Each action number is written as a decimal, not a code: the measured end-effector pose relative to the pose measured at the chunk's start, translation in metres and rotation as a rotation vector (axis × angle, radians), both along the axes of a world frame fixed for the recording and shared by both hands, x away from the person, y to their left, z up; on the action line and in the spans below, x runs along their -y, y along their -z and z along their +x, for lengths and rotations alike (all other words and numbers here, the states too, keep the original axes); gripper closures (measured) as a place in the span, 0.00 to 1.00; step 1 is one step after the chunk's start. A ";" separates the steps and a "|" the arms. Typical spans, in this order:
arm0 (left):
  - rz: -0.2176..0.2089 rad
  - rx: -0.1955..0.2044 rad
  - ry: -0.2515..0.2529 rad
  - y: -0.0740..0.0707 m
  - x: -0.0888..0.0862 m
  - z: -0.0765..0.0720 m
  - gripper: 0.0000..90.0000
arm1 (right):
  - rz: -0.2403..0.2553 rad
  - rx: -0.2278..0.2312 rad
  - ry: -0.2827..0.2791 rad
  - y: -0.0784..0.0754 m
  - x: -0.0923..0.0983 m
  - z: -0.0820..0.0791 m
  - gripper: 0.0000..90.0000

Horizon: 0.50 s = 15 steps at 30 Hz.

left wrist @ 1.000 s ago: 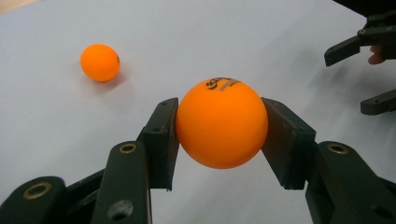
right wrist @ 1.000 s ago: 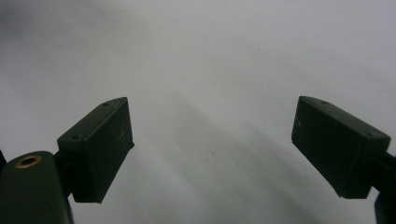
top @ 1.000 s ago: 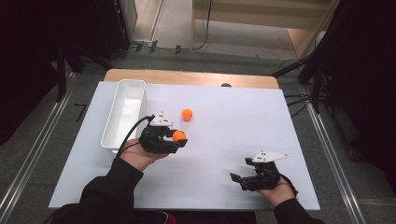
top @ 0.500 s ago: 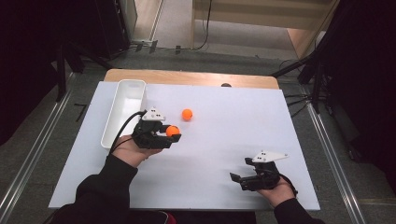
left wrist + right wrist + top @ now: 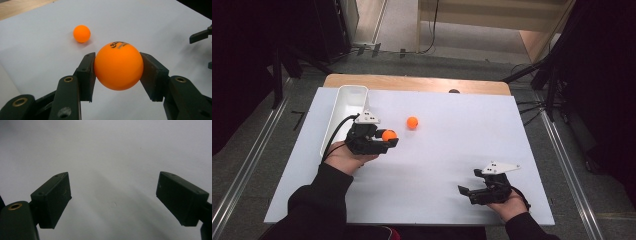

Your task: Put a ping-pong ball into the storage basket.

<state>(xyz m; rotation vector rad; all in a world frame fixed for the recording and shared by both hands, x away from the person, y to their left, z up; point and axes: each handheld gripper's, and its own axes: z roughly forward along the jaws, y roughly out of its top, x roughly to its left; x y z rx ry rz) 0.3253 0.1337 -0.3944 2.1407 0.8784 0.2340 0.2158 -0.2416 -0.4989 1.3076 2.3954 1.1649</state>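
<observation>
We see a smooth, matte orange ball [image 5: 118, 65], perfectly round, with a small black printed mark near its top, clamped between the flat black pads of the left gripper [image 5: 388, 139]. The pads [image 5: 86, 72] are blocky, hard-edged plastic, and brass-coloured rivets sit in the arms behind them. The ball is lifted off the counter [image 5: 452, 150] (a plain white sheet, faintly glossy, laid over a wooden top whose pale edge runs along the far side), and in the high view we find it left of the middle, just beside the long white tray [image 5: 343, 107].

That tray is a narrow, deep rectangular bin with rounded corners, lying lengthwise along the counter's left side; the left gripper's body and its black cable partly cover the tray's near end from above. A second orange ball [image 5: 412, 122] of the same size rests on the white surface a little beyond and to the right of the held one, apart from it and from the tray.

The right gripper [image 5: 466, 191] sits low at the near right of the counter, well apart from both balls, its jaws spread wide with bare white surface between them. A grey three-cornered plate tops each gripper, and we see dark sleeves reaching in from the near edge.
</observation>
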 end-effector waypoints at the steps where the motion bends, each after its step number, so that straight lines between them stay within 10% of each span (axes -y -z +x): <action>1: 0.001 0.002 -0.003 0.000 -0.002 0.001 0.56 | 0.000 0.001 -0.001 0.000 0.000 0.000 0.12; 15: 0.012 0.024 -0.073 -0.007 -0.019 0.008 0.56 | -0.001 -0.004 -0.004 0.000 0.000 0.000 0.12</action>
